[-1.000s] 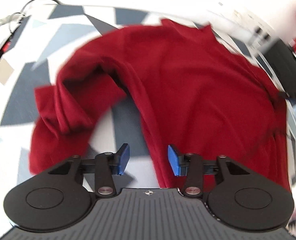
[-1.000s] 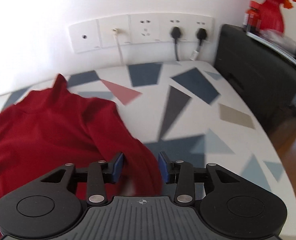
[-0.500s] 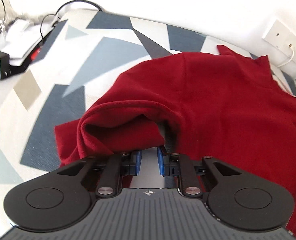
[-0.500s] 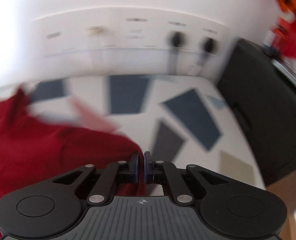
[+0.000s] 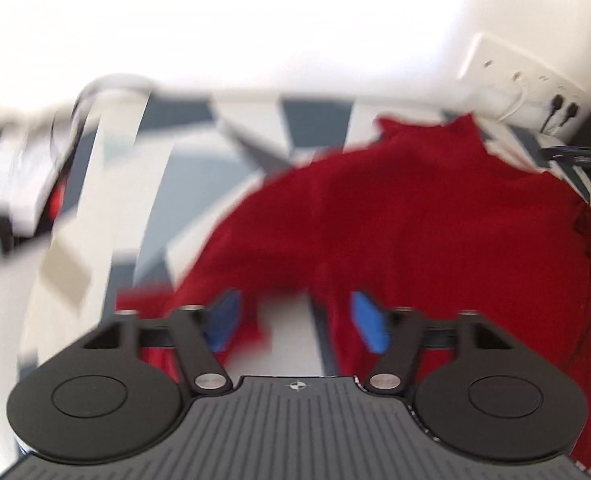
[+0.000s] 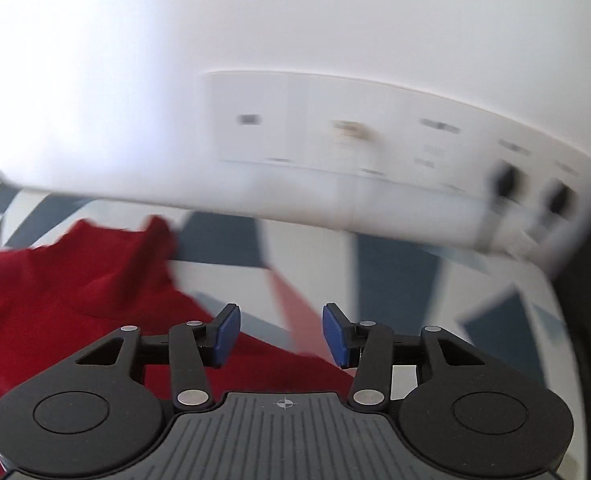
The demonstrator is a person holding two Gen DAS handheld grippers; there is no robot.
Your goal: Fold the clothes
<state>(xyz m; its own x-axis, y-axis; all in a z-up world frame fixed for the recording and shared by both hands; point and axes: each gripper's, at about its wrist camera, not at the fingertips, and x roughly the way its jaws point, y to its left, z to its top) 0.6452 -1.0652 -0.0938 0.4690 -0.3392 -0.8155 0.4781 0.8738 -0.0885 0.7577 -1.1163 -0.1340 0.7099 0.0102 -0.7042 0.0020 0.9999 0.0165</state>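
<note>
Both grippers, left (image 5: 293,322) and right (image 6: 281,334), have just opened and let go; the red top (image 5: 435,232) lies below them, sleeves folded in.

A white table surface (image 6: 507,304) patterned with grey-blue and pink triangles is seen beneath. A row of white wall sockets (image 6: 375,132) is mounted behind it; two black plugs (image 5: 563,110) are inserted. Blurred white and black clutter (image 5: 23,184) is seen far left.

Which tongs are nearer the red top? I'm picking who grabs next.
Left. The left tongs hover open over the red top; the right tongs, open, straddle its edge.
</note>
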